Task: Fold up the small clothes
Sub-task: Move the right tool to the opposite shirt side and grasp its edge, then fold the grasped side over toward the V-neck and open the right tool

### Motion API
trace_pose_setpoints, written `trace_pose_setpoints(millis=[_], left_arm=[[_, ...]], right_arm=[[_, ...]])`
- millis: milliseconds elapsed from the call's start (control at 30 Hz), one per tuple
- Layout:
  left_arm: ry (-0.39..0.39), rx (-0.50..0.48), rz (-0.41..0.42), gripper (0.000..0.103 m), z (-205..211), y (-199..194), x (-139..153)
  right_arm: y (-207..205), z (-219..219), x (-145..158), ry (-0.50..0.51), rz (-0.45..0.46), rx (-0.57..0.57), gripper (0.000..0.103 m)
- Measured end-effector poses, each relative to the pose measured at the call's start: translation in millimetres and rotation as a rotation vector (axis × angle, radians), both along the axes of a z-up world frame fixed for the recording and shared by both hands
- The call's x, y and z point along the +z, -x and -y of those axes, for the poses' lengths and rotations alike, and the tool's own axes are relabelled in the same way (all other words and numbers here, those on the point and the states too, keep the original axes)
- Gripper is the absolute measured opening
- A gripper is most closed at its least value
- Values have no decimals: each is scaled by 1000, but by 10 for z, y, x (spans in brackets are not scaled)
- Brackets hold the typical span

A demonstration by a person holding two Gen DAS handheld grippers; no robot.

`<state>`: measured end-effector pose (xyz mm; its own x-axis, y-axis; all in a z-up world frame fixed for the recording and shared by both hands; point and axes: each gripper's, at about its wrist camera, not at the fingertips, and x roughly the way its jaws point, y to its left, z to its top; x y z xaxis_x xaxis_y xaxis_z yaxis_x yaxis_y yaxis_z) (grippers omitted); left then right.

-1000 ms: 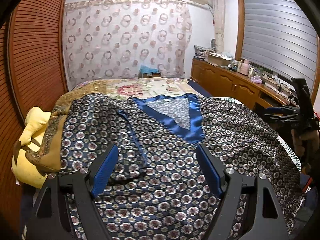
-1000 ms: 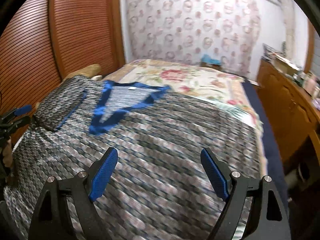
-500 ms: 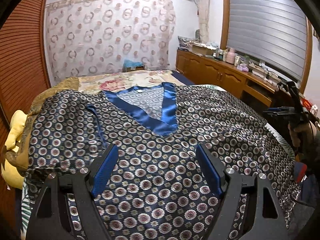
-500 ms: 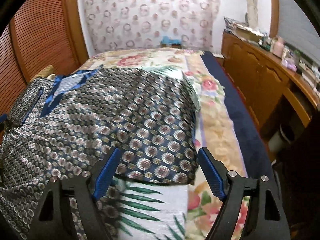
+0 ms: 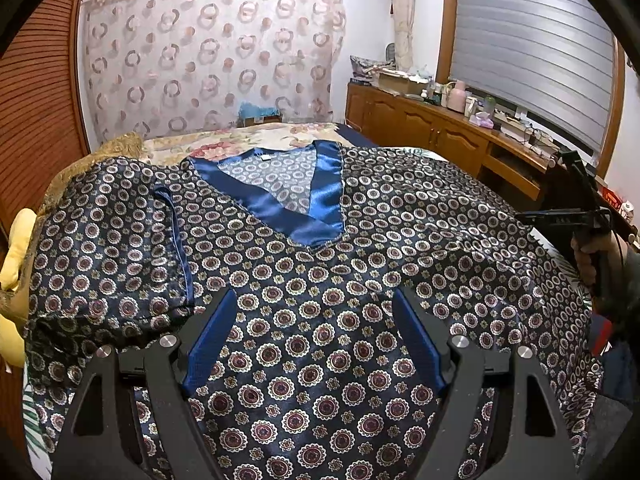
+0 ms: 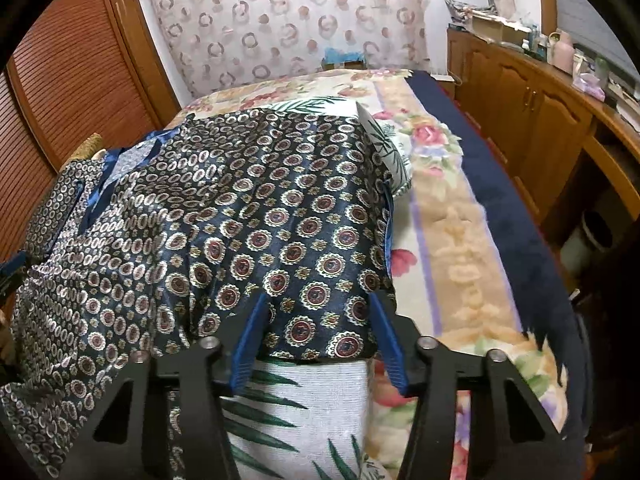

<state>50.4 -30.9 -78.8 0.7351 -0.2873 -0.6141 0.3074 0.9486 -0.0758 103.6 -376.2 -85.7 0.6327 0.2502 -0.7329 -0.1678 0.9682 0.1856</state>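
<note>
The garment [image 5: 360,280], a dark satin top with a medallion print and blue V-neck trim [image 5: 316,216], lies spread front-up on the bed [image 6: 452,240], filling the centre of the left wrist view. One sleeve [image 5: 112,248] is already turned in over the body at the left of that frame.

Step in hand, as judged: taking hold of the lower right corner for the next fold. In the right wrist view the right gripper [image 6: 316,332] sits at lower centre with the garment's corner [image 6: 344,332] between its blue pads. Its jaws have just been closing, but a gap shows on either side of the cloth, so no grip is made yet. The left gripper [image 5: 316,332] hovers over the lower middle of the garment, jaws wide apart, nothing between them but the cloth lying flat below.

Next move, as judged: the right jaws must finish closing on the hem without catching the leaf-print cloth [image 6: 304,400] beneath, then carry the edge toward the frame's left. Satin slips; a shallow pinch may let go.

Containers: a cardboard box [image 5: 400,80] stands on the sideboard [image 5: 440,136], upper right of the left wrist view; contents not discernible.
</note>
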Motion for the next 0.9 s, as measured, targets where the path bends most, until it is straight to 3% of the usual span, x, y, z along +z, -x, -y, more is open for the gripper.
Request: trace_pose_setpoints(millis=[167,300,600,733,900], left_arm=[[-2,-4,-26,80,22,-23,-84],[-8,-8,-41,80,39,-35,-129],[-12,-7,-60,80,41,-61,-177],[-12,-6,-66,80,38,-75,-190],[-8,-4,-69,80,27,-85,-198]], right_arm=[[-68,52,19,19,13,-6,32],[-91,21,45,96,28,-15,5],[35,-335,439,145,173,29,3],[147,-660,606,128,230,112,3],[279,-1079,482,143,193,230,3]])
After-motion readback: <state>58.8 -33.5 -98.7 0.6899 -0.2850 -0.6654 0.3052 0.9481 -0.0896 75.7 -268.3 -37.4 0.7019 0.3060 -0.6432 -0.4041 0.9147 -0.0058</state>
